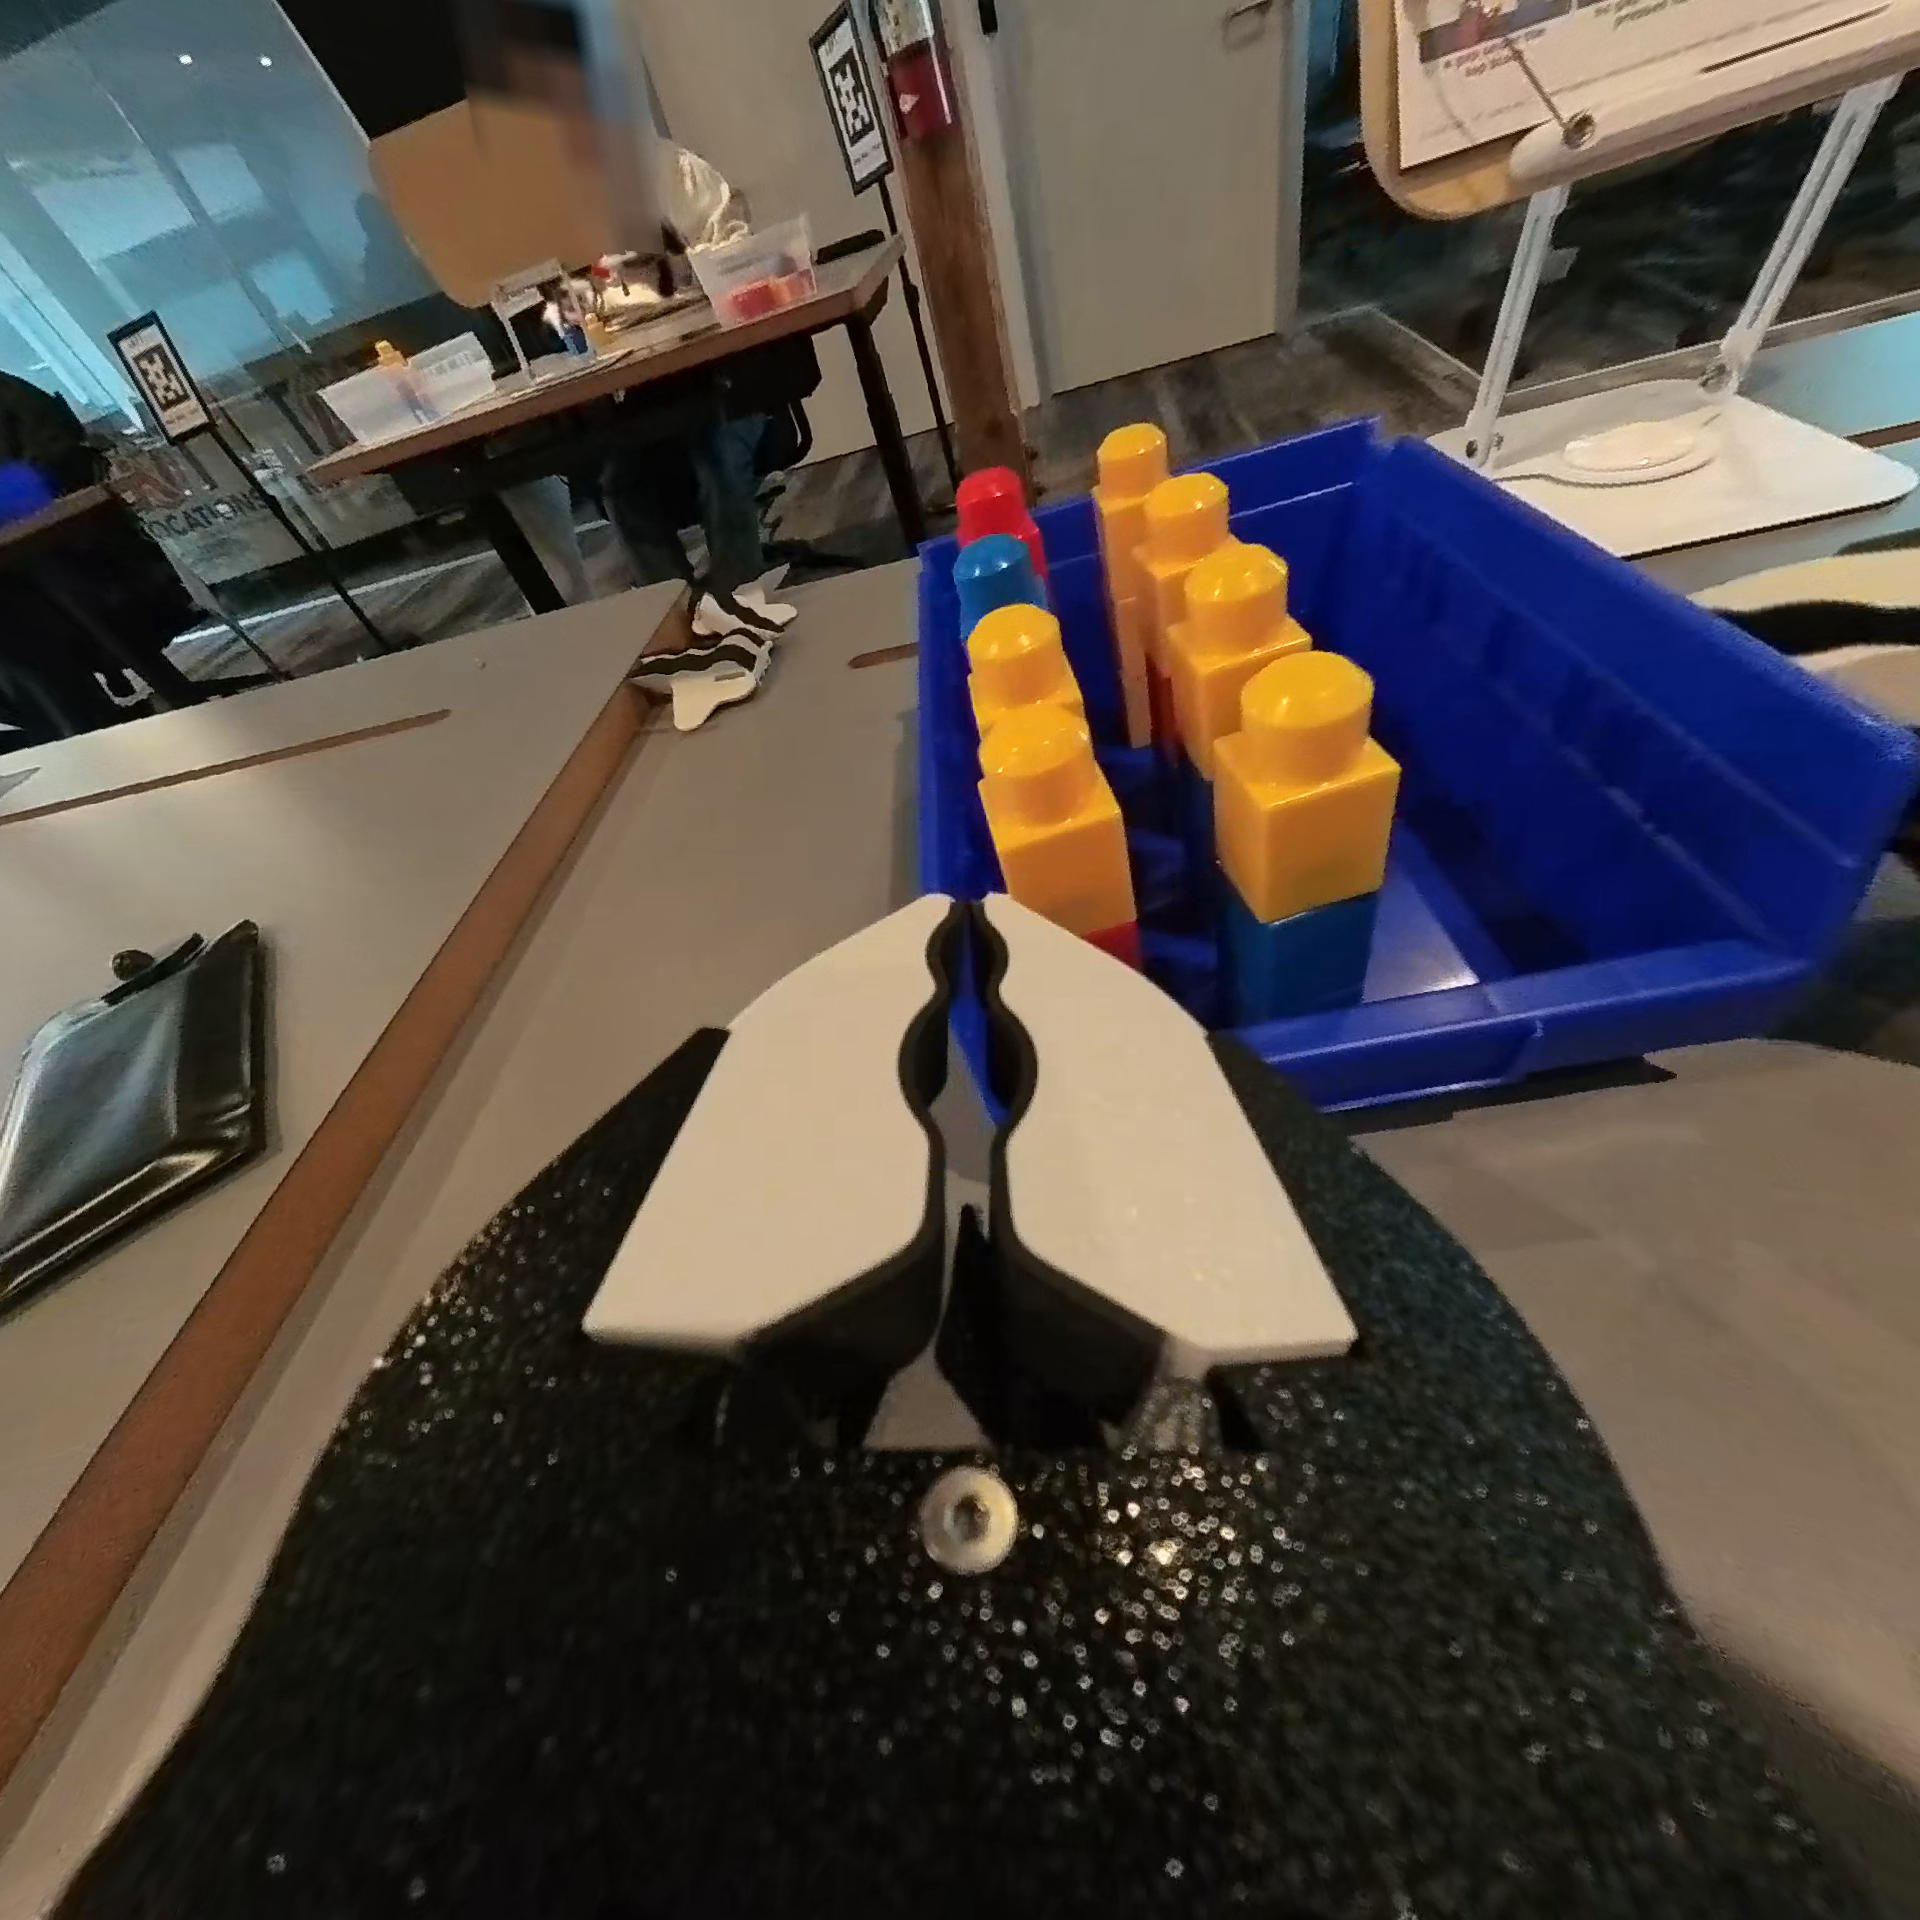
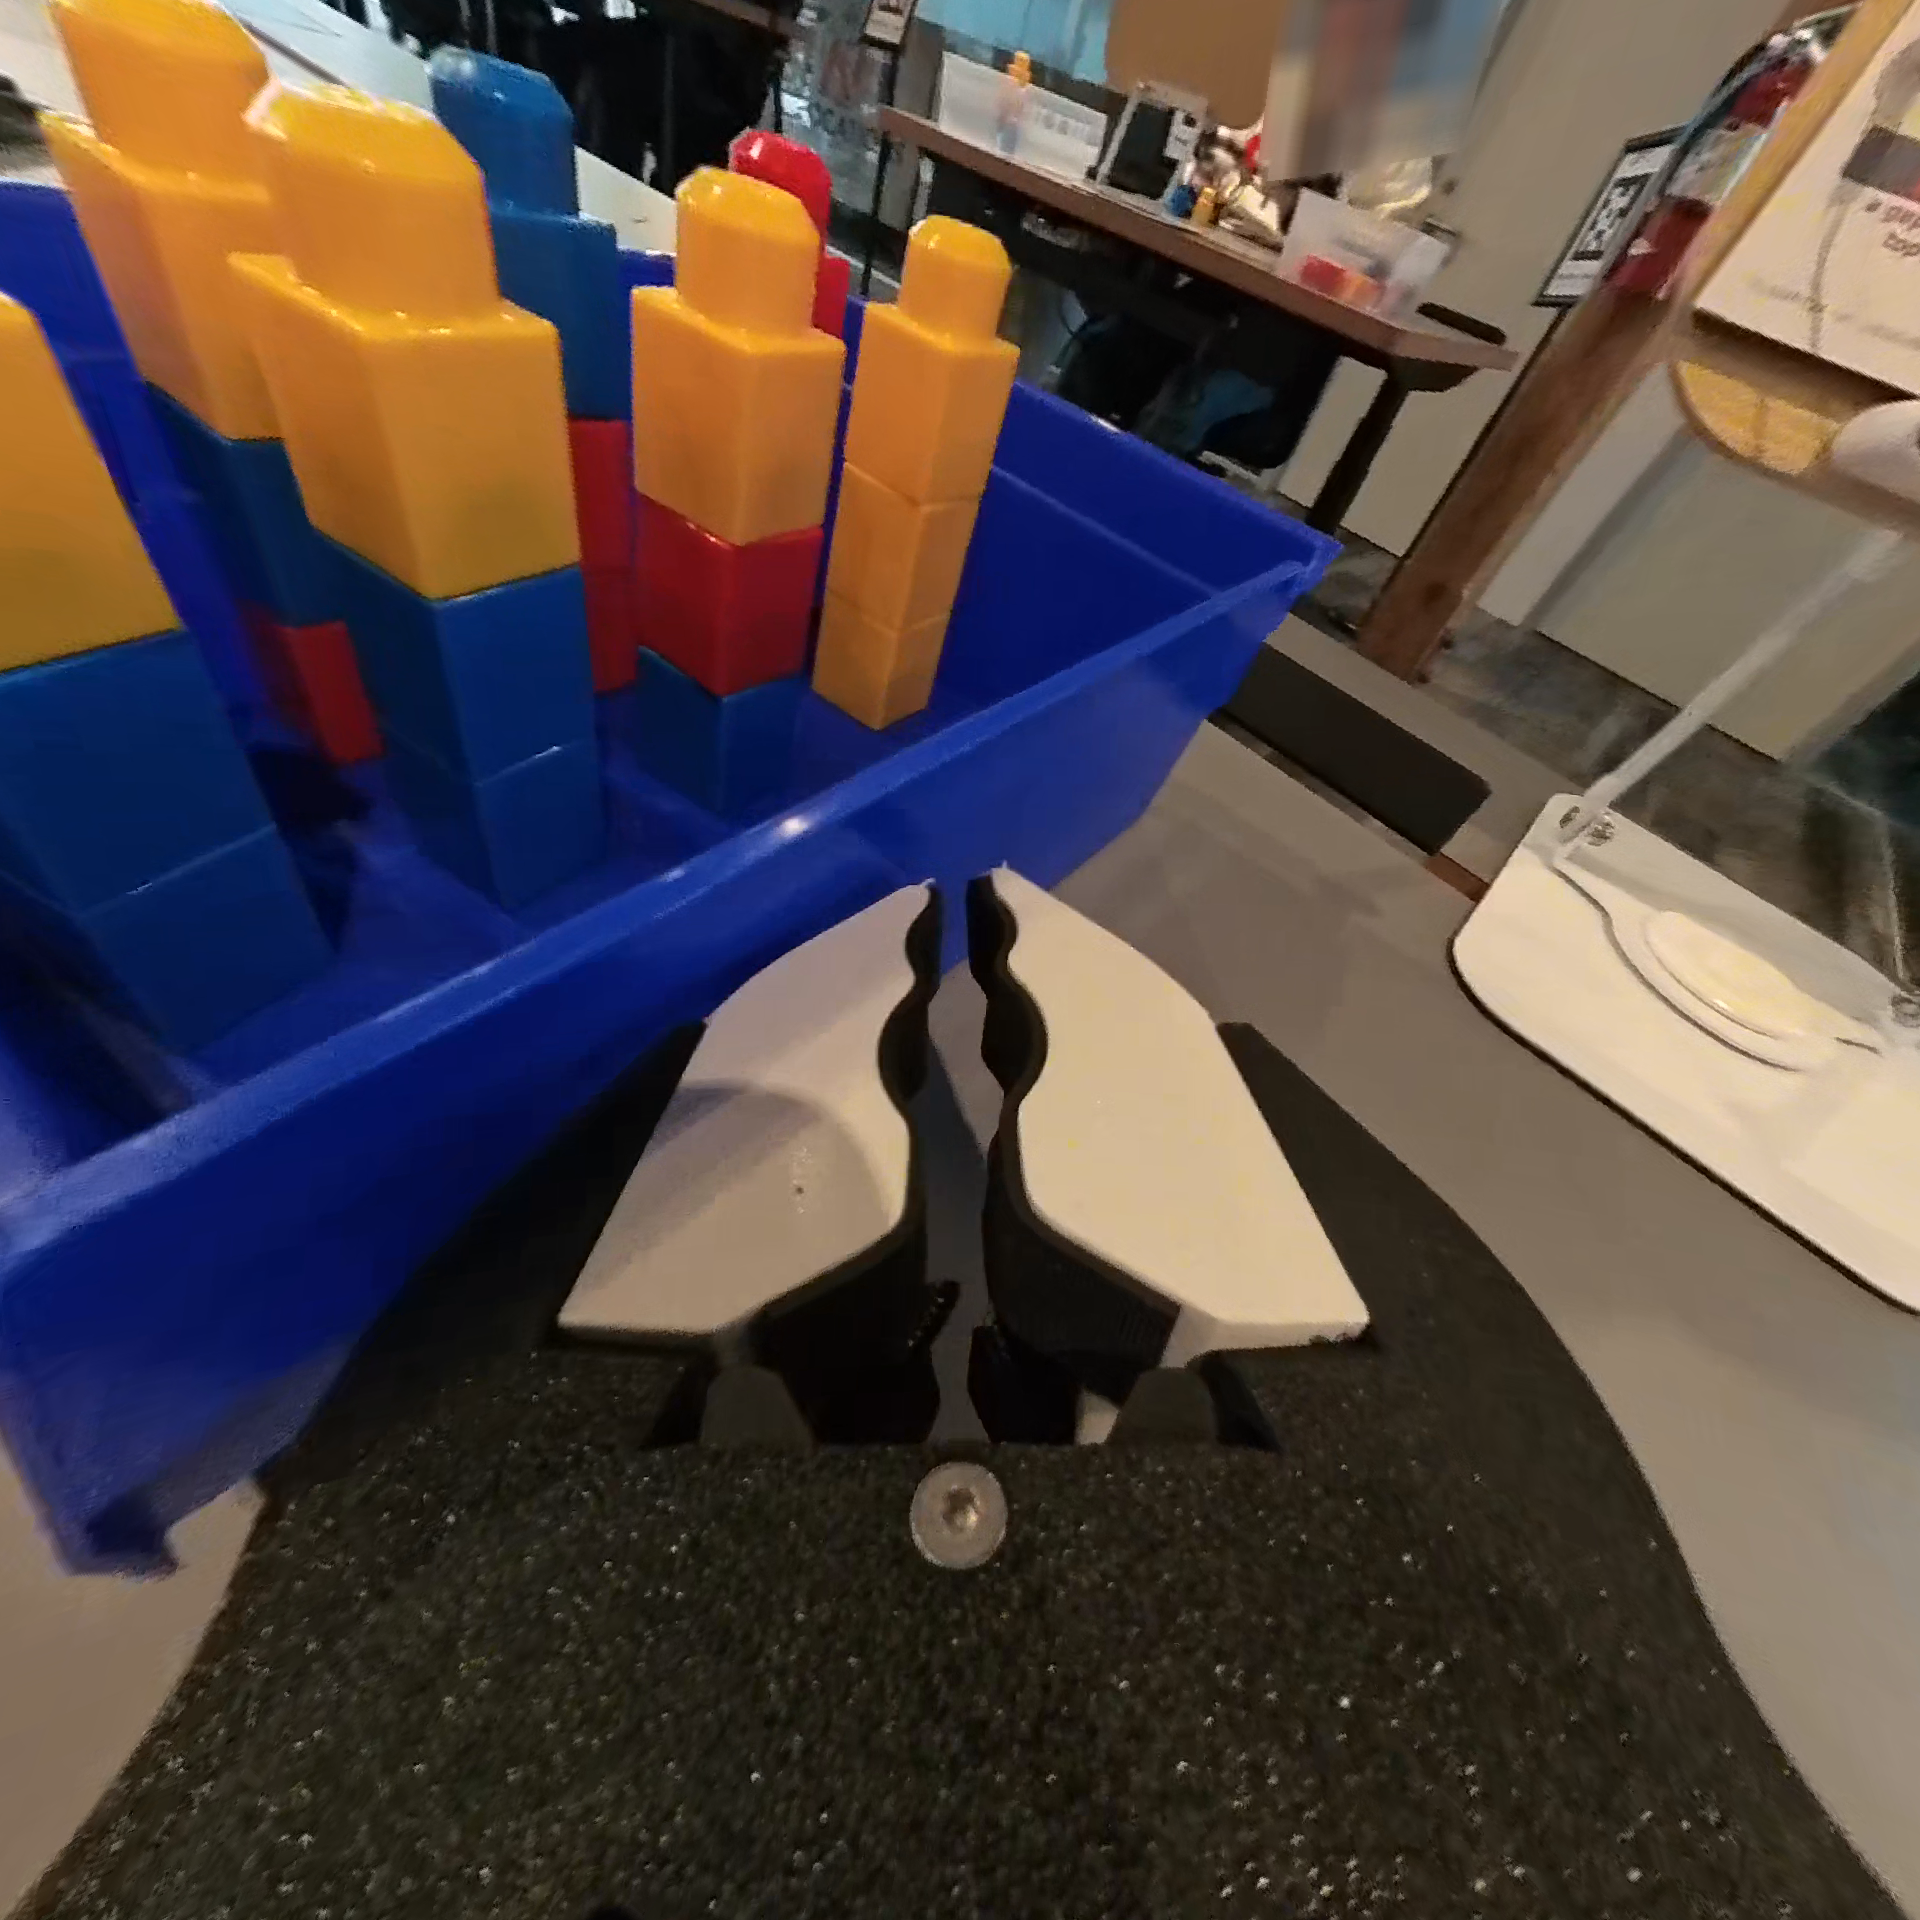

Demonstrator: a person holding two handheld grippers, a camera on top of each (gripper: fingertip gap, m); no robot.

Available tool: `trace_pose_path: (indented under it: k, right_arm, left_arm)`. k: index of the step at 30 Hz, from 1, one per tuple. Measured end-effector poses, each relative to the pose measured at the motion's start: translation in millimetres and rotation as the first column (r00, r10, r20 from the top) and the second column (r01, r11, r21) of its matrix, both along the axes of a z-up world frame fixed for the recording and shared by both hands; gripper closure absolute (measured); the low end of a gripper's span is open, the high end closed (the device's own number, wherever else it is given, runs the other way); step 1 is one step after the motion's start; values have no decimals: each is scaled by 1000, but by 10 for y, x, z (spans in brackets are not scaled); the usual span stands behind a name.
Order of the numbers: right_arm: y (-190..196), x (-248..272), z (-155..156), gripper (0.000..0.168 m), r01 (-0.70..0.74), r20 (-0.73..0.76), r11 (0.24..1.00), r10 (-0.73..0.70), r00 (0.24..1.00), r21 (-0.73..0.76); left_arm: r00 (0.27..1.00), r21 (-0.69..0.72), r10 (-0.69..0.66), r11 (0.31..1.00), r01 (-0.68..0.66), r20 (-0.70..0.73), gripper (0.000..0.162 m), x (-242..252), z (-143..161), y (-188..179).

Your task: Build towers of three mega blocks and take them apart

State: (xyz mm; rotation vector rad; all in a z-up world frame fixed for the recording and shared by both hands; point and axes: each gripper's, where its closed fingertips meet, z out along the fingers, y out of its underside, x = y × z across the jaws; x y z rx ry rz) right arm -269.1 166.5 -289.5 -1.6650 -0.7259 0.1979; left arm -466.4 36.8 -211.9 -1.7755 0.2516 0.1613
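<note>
Grey tabletop (image 1: 727, 883) with brown edge strip (image 1: 436, 997), second grey table (image 1: 208, 883) left; brown desk (image 1: 644, 364) behind, cluttered with clear boxes; glass wall (image 1: 156, 208) far left; wooden post (image 1: 961, 312) centre; white lamp base (image 2: 1714, 1029) right; marker signs (image 1: 854, 94) on stands; dim indoor light

The right gripper (image 2: 954, 894) has its white fingers (image 2: 1132, 1122) nearly together with nothing between them, the tips just beside the blue bin's (image 2: 644, 997) near rim. Towers stand upright in the bin: yellow over blue (image 2: 436, 499), yellow-red-blue (image 2: 727, 499), an all-yellow one (image 2: 914, 488). A white lamp base (image 2: 1704, 1049) sits on the grey table (image 2: 1299, 914) to the right.
</note>
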Motion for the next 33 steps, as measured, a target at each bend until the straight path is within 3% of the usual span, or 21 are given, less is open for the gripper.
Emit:
trace_pose_path:
  k: [24,29,33]
  right_arm:
    - [345,-905,38,164,-63,0,997,64,998,35]
    - [246,-730,131,162,-109,-21,991,111,994,76]
    - [48,-181,169,159,-106,-69,989,114,991,106]
  left_arm:
    - [999,-58,36,998,-36,-2,159,-182,-175,-26]
    - [998,-35,66,997,-65,11,148,-214,-150,-11]
    - [997,-43,76,996,-76,-1,119,-220,-201,27]
